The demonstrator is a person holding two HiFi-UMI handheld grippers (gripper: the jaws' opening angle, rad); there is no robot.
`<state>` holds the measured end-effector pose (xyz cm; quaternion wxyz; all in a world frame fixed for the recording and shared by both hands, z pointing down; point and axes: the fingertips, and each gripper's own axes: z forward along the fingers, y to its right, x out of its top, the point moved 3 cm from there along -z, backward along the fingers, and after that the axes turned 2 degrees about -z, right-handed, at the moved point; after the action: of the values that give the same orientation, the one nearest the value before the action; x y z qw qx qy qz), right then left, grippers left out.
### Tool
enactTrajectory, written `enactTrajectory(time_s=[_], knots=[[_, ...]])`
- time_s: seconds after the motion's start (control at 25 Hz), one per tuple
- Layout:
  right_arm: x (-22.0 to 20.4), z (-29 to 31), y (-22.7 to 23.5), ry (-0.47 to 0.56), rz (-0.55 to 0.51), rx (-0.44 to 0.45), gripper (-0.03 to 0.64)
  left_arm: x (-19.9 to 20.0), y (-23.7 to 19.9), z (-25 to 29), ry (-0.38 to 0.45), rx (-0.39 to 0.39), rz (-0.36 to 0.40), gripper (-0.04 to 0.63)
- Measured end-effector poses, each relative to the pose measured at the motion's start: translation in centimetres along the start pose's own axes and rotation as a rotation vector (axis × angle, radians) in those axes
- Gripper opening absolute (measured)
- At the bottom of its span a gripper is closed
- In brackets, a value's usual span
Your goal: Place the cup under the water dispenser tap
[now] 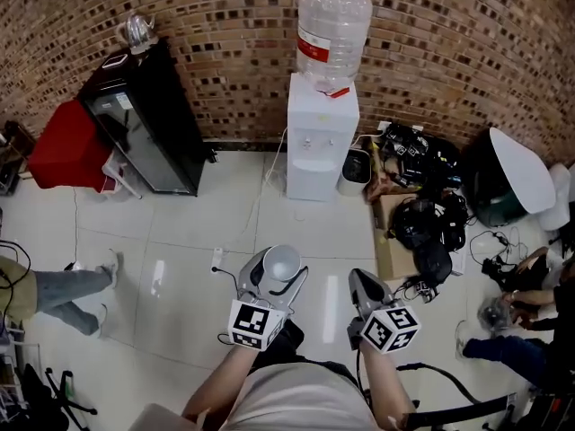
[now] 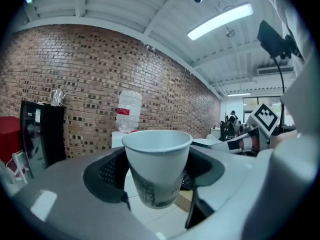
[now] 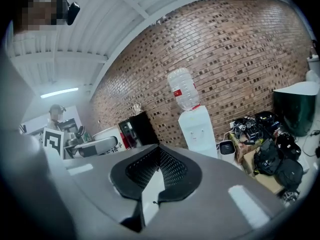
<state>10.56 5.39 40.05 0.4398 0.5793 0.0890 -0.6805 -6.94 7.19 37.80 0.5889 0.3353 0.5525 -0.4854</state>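
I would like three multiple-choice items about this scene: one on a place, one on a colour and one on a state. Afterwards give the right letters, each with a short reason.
1. In the head view, where does the water dispenser stand?
A. Against the brick wall
B. In the middle of the floor
C. On a table

2. What colour is the label on the bottle that sits on the dispenser?
A. Blue
B. Red
C. Green

3. In what state is the cup?
A. Lying on the floor
B. Standing under the tap
C. Upright, clamped in the left gripper

Answers:
1 A, it stands at the foot of the wall.
2 B, a red band wraps the clear bottle.
3 C, the left gripper view shows both jaws pressing on the cup's sides.
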Motion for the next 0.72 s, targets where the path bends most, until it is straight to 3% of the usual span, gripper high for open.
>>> enactTrajectory(time_s=[0.36,0.72], knots=[[4.6,9.8,1.4,-0.025,-0.049,-0.004,0.000,1.7,-6.3,7.6,0.005,-0.067,0.002,0.348],[5.9,18.5,6.2,-0.074,-0.096,0.010,0.000,-1.4,-11.4,17.5,-0.027,-0.032,0.040,0.348]])
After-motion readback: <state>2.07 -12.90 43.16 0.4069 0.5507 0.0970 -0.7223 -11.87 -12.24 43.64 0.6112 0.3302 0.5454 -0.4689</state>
